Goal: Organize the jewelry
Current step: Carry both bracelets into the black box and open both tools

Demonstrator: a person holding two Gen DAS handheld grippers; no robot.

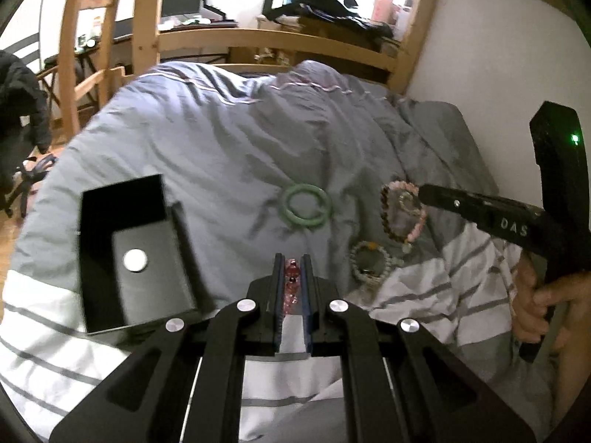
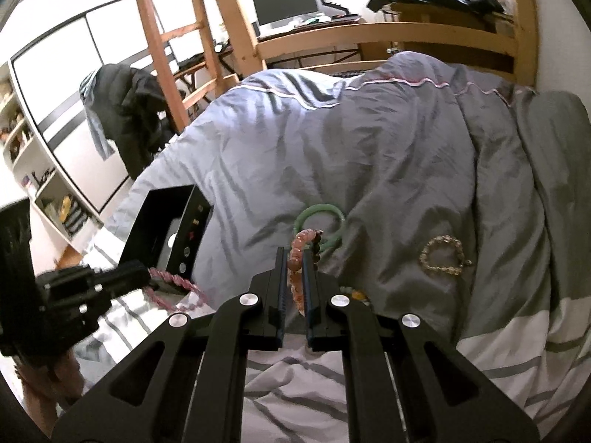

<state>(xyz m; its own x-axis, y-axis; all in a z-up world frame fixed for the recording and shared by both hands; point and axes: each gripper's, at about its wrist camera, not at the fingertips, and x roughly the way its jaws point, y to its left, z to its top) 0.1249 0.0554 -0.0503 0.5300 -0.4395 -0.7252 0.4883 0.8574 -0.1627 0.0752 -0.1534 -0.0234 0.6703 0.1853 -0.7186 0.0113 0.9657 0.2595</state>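
My left gripper [image 1: 291, 264] is shut on a pink crystal bracelet [image 1: 291, 277], held just right of the open black jewelry box [image 1: 133, 254]; the bracelet also shows in the right wrist view [image 2: 177, 284]. My right gripper [image 2: 295, 258] is shut on a pink bead bracelet [image 2: 297, 254] with a dark bead bracelet [image 2: 317, 249] beside it. In the left wrist view the right gripper [image 1: 421, 193] reaches the pink bead bracelet [image 1: 417, 221]. A green jade bangle [image 1: 306, 206] lies on the duvet. A pale bead bracelet [image 1: 369, 260] lies near. A golden bead bracelet [image 2: 443, 256] lies to the right.
Everything lies on a rumpled grey duvet [image 2: 388, 147] with white stripes on a wooden-framed bed [image 1: 258, 37]. A white wall [image 1: 498, 55] runs along the right. A chair with a dark jacket [image 2: 125, 110] stands left of the bed.
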